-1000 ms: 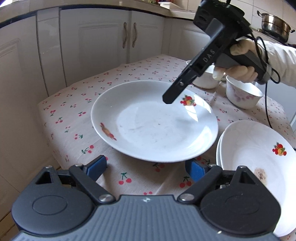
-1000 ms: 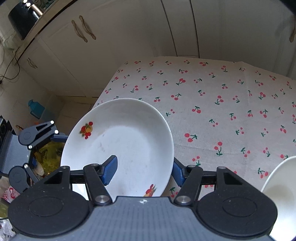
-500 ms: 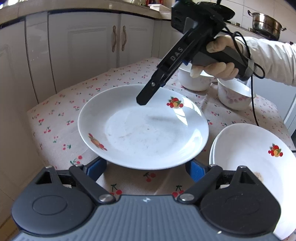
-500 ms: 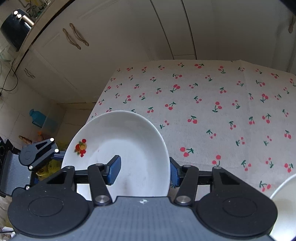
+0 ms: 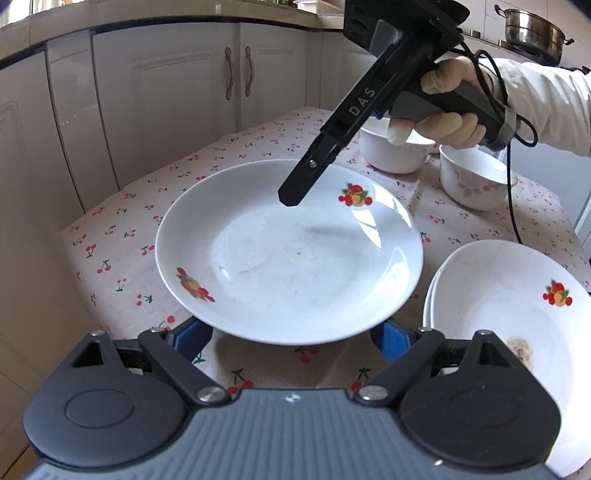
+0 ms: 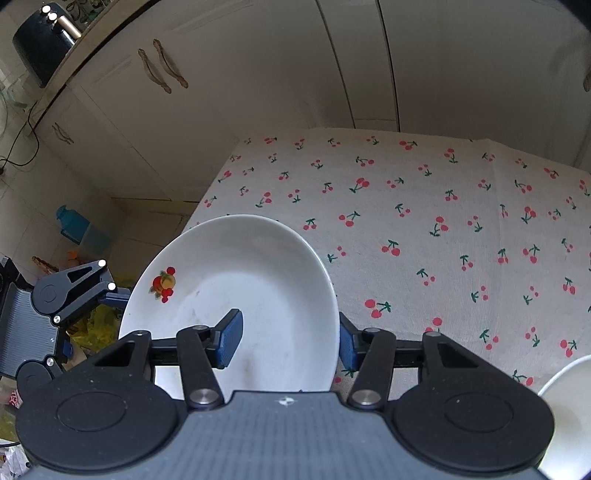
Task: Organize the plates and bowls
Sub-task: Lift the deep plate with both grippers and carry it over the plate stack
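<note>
A white plate with fruit prints (image 5: 291,254) hangs above the cherry tablecloth (image 5: 122,236). My right gripper (image 6: 288,338) is shut on its rim, one blue pad inside the plate (image 6: 236,284) and one outside; its black finger (image 5: 306,177) shows on the plate's far rim in the left wrist view. My left gripper (image 5: 291,338) is open, its blue pads under the plate's near edge. A stack of white plates (image 5: 513,321) lies to the right. Two white bowls (image 5: 391,147) (image 5: 472,181) stand behind.
White cabinets (image 5: 166,96) run close behind and left of the table. A steel pot (image 5: 532,27) sits on the far counter. The floor beyond the table's left edge holds a teal bottle (image 6: 74,227) and bags. A white bowl rim (image 6: 565,410) is at my right.
The held plate has come nearer to my left gripper and risen a little. The right gripper stays clamped on its rim. The left jaws stay open.
</note>
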`<state>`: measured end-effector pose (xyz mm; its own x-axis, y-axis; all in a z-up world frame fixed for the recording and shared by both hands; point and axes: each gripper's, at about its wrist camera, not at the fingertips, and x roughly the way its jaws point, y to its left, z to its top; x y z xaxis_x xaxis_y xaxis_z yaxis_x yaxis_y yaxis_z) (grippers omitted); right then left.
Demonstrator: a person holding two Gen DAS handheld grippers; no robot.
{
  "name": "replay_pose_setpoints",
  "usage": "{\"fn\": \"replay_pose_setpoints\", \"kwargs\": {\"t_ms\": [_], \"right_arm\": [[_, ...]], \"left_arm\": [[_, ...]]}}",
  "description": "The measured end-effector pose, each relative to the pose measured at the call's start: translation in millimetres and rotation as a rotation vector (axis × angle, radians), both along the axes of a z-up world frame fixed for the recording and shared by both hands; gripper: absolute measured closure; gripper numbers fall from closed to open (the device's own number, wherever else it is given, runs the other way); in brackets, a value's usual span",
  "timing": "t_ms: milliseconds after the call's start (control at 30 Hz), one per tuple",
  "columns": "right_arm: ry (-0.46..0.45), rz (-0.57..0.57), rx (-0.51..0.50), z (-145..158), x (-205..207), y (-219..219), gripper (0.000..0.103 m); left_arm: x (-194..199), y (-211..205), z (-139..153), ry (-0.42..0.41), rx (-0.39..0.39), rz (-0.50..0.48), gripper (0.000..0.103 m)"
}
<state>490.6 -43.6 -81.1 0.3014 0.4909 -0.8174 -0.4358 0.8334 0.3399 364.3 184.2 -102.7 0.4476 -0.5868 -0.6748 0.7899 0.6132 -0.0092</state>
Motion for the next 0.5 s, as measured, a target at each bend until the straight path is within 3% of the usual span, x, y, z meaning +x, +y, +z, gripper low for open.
{"fn": "replay_pose_setpoints", "kwargs": {"t_ms": [500], "right_arm": [[-0.049,0.007,0.026,35,-24,-8,0.044]], "left_arm": [[-25,-3,38,-0.053,0.022,0.001,0.011]]}}
